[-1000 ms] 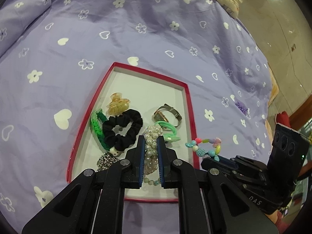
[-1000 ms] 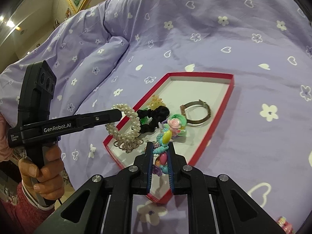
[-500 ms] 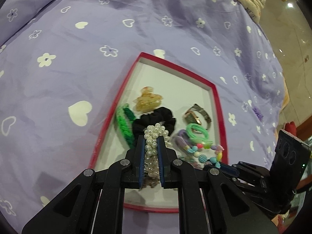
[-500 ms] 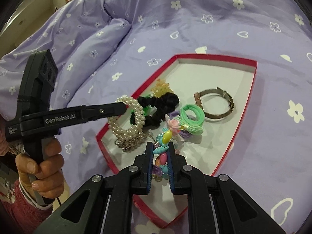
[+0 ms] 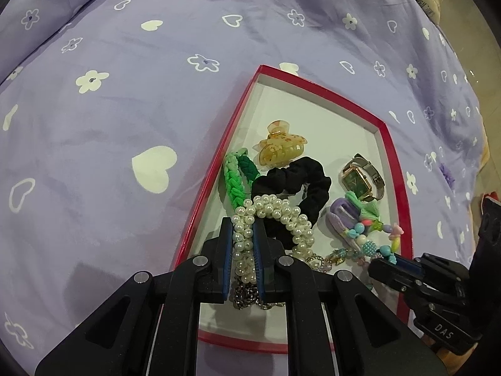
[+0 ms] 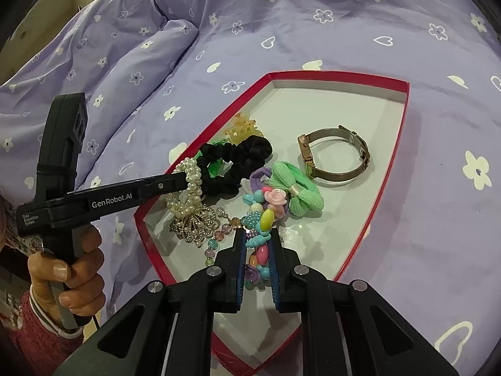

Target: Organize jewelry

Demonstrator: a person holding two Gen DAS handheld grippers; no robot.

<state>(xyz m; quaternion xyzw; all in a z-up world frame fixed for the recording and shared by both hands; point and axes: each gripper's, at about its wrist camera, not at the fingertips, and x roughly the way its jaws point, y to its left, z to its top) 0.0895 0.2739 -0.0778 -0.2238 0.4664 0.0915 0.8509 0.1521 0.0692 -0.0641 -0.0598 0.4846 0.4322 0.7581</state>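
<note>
Bedspread (image 5: pixel 131 100): lilac, printed with flowers and hearts; bears everything below

Tray (image 5: pixel 395 169): red rim, white floor, lying flat on the bedspread

Left gripper (image 5: pixel 243 244): clenched on the pearl bracelet (image 5: pixel 275 210), whose free loop drapes over the black scrunchie (image 5: pixel 300 175), low over the tray's near left part

Right gripper (image 6: pixel 256 250): clamped on the coloured bead bracelet (image 6: pixel 263 216), its far end resting among the items on the tray floor

Already in the tray: black scrunchie, green braided band (image 5: pixel 233 175), amber claw clip (image 5: pixel 278 147), watch (image 6: pixel 332 156), mint hair tie (image 6: pixel 294 191), metal brooch (image 6: pixel 194 225) beneath the pearls

Step in hand, as judged: both bracelets being set down in the tray together. Next move calls for letting go of each jaw pair, then lifting straight up so no bead snags on a pad

Change against one second back: both grippers have come lower and further over the tray; the bead bracelet, then hanging at the tray's right rim, now lies inside it, and the pearls have sunk onto the scrunchie
</note>
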